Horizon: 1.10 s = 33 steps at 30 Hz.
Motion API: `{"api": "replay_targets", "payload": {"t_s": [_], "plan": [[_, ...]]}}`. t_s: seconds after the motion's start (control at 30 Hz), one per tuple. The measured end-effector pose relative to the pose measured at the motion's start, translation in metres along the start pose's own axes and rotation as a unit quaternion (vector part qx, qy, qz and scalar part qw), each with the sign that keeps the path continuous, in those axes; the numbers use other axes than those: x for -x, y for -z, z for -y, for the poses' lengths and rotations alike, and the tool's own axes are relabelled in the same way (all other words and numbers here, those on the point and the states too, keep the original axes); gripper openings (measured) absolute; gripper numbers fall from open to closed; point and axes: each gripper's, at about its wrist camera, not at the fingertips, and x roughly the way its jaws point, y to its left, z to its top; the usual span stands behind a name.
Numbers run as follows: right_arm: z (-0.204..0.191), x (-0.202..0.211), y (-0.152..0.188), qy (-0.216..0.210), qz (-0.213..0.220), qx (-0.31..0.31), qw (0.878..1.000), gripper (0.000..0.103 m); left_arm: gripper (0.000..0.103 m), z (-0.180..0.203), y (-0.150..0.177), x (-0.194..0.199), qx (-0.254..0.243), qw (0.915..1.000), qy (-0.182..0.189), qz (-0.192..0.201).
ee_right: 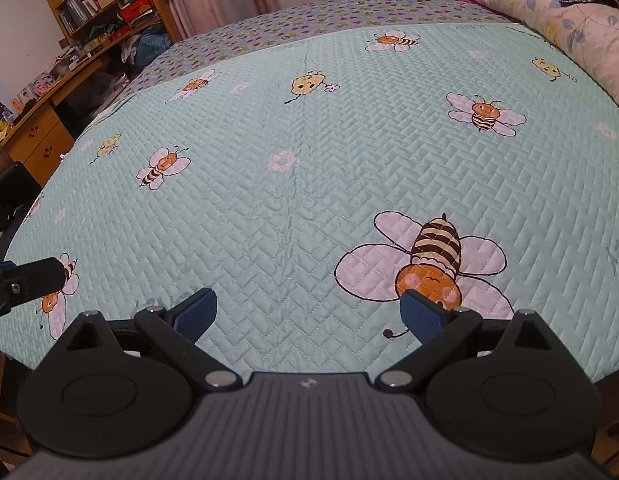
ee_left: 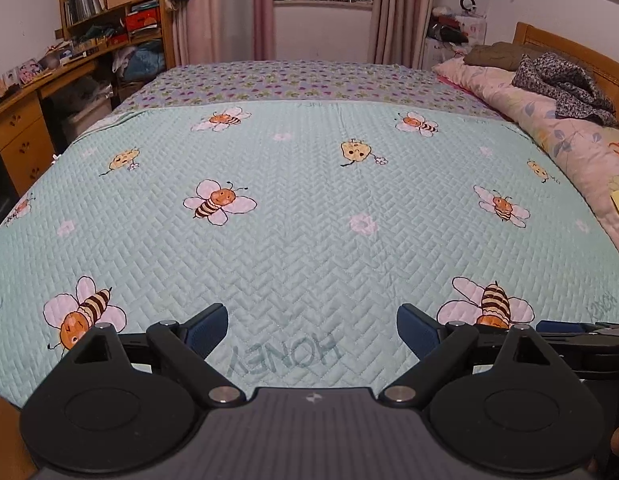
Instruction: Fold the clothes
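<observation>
While both pairs of tongs hang side by side over the near edge of the bed, nothing is gripped: the left tongs stand spread wide with only the mint bee-print quilt showing between their blue pads, and the right tongs stand equally released above a large printed bee. No garment lies on the quilt within reach. The only loose clothing in view is a dark speckled garment, heaped on the pink flowered duvet by the wooden headboard, well apart from both tools. Likely hazards, judged from this layout: a long reach across the bed could drag the heap and bunch it further; the tongs could pinch duvet together with garment; and the soft, yielding quilt gives a poor base for crisp folds. A cluttered desk stands beside the bed.
</observation>
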Motion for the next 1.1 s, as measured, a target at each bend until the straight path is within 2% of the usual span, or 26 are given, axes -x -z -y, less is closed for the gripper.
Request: {"api": "replay_targets", "payload": {"t_s": [0.33,0.47,0.57,0.7,1.1], "plan": [[0.001,0.000,0.001,-0.001,-0.002,-0.001,1.000,0.098,0.088,0.001,0.002,0.004,-0.005,0.9997,0.023,0.011],[0.001,0.000,0.001,-0.003,-0.002,-0.002,1.000,0.098,0.084,-0.001,0.000,-0.003,0.001,0.9989,0.045,-0.014],[0.002,-0.002,0.002,-0.003,-0.003,-0.004,1.000,0.098,0.083,-0.005,0.001,-0.017,0.008,0.9985,0.036,-0.039],[0.003,-0.003,0.002,-0.004,-0.004,-0.005,1.000,0.098,0.086,-0.006,0.002,-0.022,0.011,0.9985,0.027,-0.047],[0.004,-0.004,0.003,-0.005,-0.006,-0.008,1.000,0.098,0.096,-0.004,0.002,-0.022,0.014,0.9986,0.011,-0.049]]}}
